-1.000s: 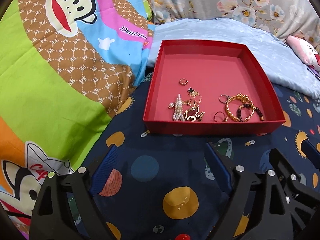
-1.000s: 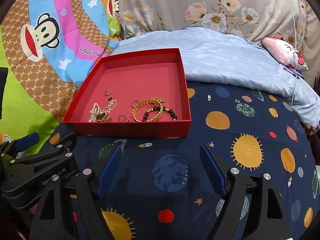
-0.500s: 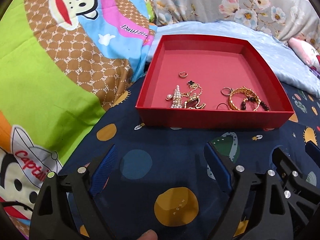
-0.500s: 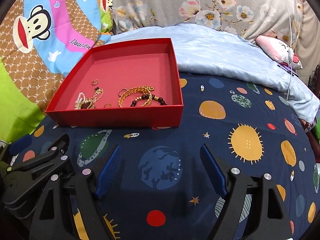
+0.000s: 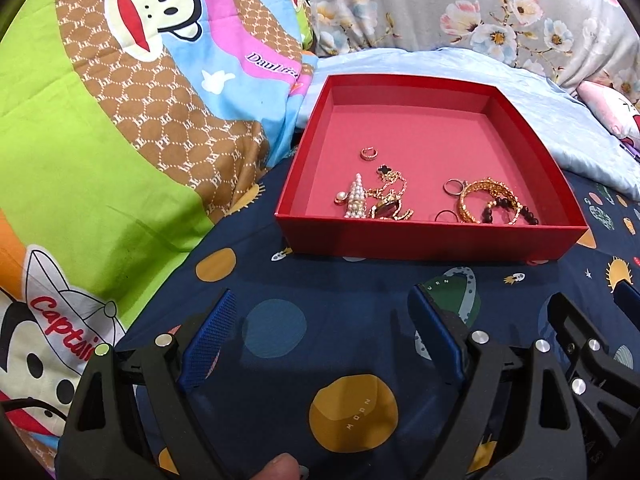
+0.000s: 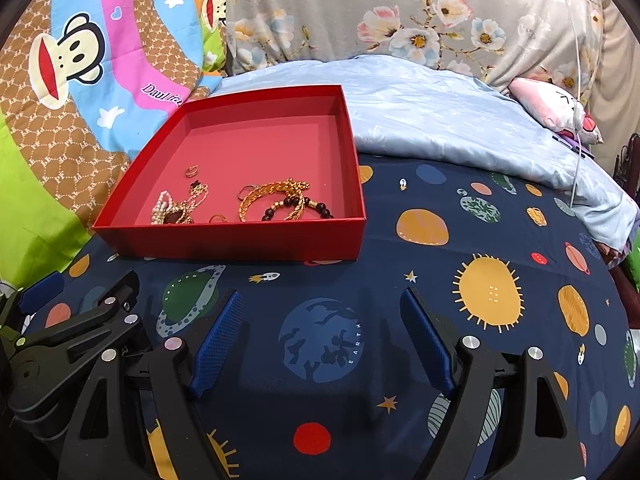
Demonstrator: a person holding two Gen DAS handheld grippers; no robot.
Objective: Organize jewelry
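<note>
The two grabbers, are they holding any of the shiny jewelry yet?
No. Both the left gripper and the right gripper are open and empty. All the jewelry lies in the red box.

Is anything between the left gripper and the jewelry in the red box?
Only the red cardboard box's near wall stands between the open left gripper and the gold jewelry; reach over it.

Space-print sheet (image 6: 460,240), cartoon quilt (image 5: 100,140), floral pillow (image 6: 360,12).
</note>
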